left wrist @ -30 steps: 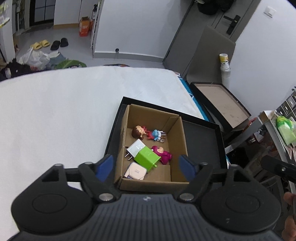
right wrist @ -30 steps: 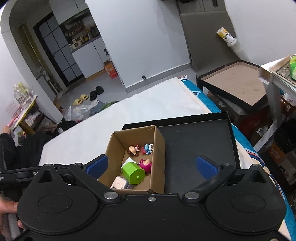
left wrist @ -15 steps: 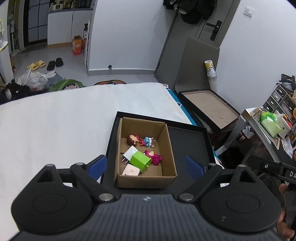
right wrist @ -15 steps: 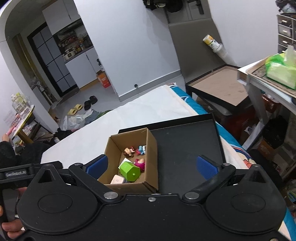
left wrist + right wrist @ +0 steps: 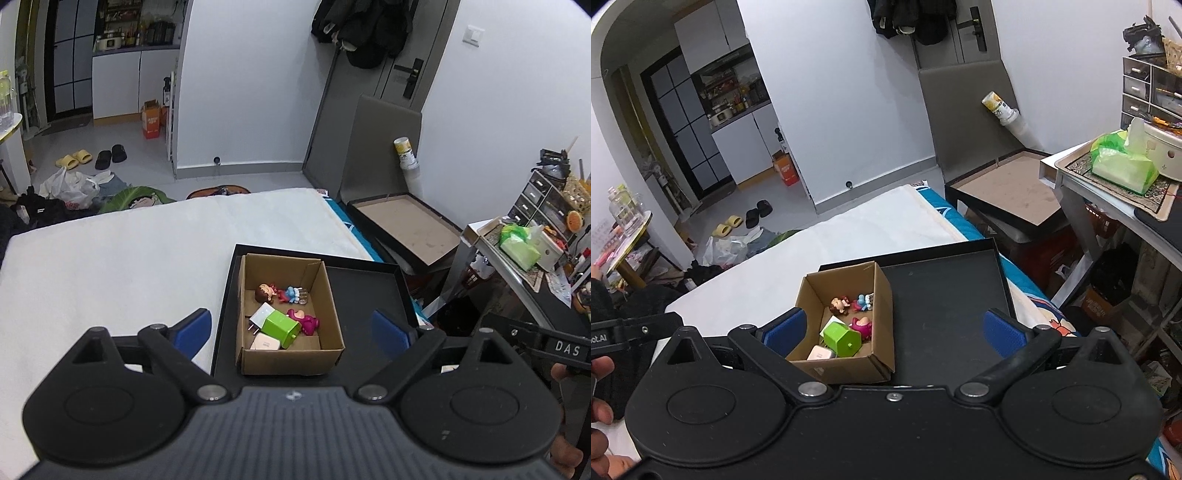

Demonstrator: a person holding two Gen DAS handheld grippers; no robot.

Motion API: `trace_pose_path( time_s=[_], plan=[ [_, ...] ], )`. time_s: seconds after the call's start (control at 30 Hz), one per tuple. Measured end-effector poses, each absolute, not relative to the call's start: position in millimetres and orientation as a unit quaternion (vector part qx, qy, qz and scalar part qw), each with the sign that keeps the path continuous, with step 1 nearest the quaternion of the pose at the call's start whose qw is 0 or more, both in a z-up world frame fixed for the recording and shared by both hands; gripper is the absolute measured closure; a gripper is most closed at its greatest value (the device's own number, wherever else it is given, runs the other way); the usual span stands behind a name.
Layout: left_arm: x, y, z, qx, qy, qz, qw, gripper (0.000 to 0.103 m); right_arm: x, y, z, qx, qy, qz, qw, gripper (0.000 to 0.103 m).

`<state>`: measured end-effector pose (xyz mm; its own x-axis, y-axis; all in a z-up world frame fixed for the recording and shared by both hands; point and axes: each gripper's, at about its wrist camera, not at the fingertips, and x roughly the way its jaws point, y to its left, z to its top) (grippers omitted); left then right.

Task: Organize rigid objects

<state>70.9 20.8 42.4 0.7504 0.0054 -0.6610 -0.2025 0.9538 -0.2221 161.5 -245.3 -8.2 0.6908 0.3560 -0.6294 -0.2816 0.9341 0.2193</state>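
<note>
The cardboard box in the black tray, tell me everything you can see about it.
The small brown corrugated cardboard box is open-topped, its flaps folded down inside. It sits upright in the left part of the shallow black tray on the white-covered surface. Inside lie a green block-shaped charger, two white plug adapters, a pink toy and two small figurines. Neither tool touches it.

I see the open cardboard box sitting at the left end of the black tray. Inside lie a brown-haired figurine, a small blue toy, a pink figure, a green block, and what I take for two white chargers, bunched together.
</note>
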Motion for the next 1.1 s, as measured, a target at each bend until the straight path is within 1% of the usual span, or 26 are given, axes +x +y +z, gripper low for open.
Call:
trace_pose_path(
  time_s=[0.23, 0.57, 0.63, 0.7, 1.1],
  plan=[
    [51, 18, 49, -0.14, 0.338, 0.045, 0.929, 0.01, 144, -250, -3, 0.074, 0.352, 0.188, 0.914, 0.0],
    [20, 10, 53, -0.132, 0.319, 0.031, 0.938, 0.009, 119, -250, 5, 0.066, 0.323, 0.185, 0.926, 0.0],
    [15, 11, 52, -0.14, 0.316, 0.025, 0.938, 0.006, 116, -250, 3, 0.066, 0.322, 0.182, 0.927, 0.0],
    [13, 12, 52, -0.147, 0.316, 0.021, 0.937, 0.004, 115, -251, 3, 0.067, 0.32, 0.179, 0.928, 0.0],
    [4, 5, 51, -0.107, 0.32, 0.021, 0.941, 0.004, 106, -256, 0, 0.076, 0.31, 0.174, 0.932, 0.0]
  ],
)
